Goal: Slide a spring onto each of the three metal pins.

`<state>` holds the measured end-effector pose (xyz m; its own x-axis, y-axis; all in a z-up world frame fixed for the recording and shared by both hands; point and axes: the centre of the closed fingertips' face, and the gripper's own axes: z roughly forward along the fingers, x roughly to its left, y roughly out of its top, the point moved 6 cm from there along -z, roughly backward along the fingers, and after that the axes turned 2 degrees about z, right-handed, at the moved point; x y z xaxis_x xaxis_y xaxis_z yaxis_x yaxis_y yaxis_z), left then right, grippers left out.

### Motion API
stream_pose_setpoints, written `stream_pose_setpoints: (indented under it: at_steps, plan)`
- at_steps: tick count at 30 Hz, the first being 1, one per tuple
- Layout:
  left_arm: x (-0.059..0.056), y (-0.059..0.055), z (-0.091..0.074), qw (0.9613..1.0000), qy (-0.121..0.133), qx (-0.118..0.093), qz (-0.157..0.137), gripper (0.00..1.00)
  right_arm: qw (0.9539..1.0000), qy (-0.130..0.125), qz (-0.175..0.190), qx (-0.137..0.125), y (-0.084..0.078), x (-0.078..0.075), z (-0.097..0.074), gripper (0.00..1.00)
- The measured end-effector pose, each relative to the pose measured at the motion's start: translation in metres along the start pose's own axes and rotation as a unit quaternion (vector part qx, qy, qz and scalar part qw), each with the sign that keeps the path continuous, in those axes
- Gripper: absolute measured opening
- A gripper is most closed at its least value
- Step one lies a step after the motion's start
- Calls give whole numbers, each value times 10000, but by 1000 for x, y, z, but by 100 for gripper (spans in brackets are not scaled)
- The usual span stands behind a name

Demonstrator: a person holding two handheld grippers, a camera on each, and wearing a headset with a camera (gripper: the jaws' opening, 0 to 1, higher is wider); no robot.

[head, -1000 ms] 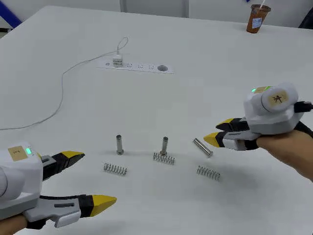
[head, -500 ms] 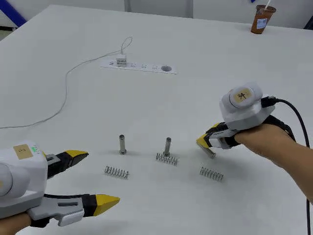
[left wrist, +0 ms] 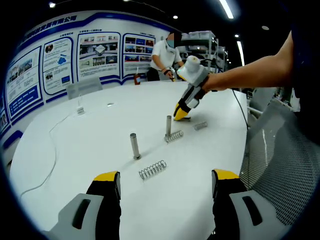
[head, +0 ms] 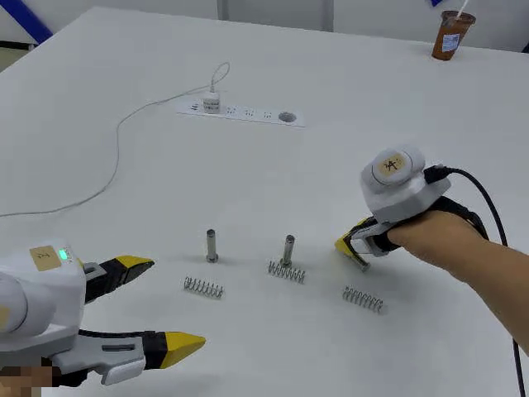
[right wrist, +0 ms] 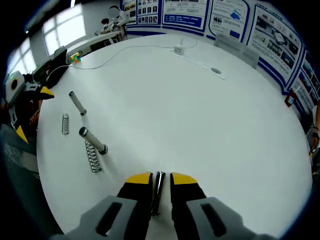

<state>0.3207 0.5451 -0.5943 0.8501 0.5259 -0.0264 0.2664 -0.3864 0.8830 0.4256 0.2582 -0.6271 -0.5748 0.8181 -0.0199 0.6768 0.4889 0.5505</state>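
The right gripper (right wrist: 158, 181) is clamped on the third pin (right wrist: 158, 197), which lies on its side down at the table (head: 331, 165). My guess is it must be stood up before any spring will slide on, while the left gripper (head: 165, 302) hangs spread wide and empty, probably waiting to fetch one. Count them: three pins, with the middle pin (head: 288, 250) and left pin (head: 212, 246) standing off to the right gripper's left, and three loose springs, with the right spring (head: 364, 299) just beside that gripper, the middle spring (head: 286, 271) at the middle pin's foot and the left spring (head: 203, 287) ahead of the open jaws.
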Motion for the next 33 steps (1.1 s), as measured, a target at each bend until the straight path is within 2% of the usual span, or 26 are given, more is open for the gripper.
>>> stream_pose_setpoints:
  at_steps: [6, 12, 21, 26, 33]
  plan:
    - [1, -1, 0, 10000, 2, -2, -18, 76, 9999, 18, 110, 121, -4, -1, 4, 12]
    - [2, -1, 0, 10000, 5, -5, -32, 76, 9999, 55, 74, 105, -3, 0, 3, 10]
    - [0, 0, 2, 10000, -7, -19, -29, 76, 9994, 46, 311, 127, -4, 4, 0, 9]
    - [0, 1, 1, 10000, 2, -22, -13, 76, 9991, -66, 411, 48, -5, 4, -4, 9]
    - [3, 1, 0, 10000, 12, -9, 12, 75, 9987, -64, 482, -173, -4, 5, -19, 9]
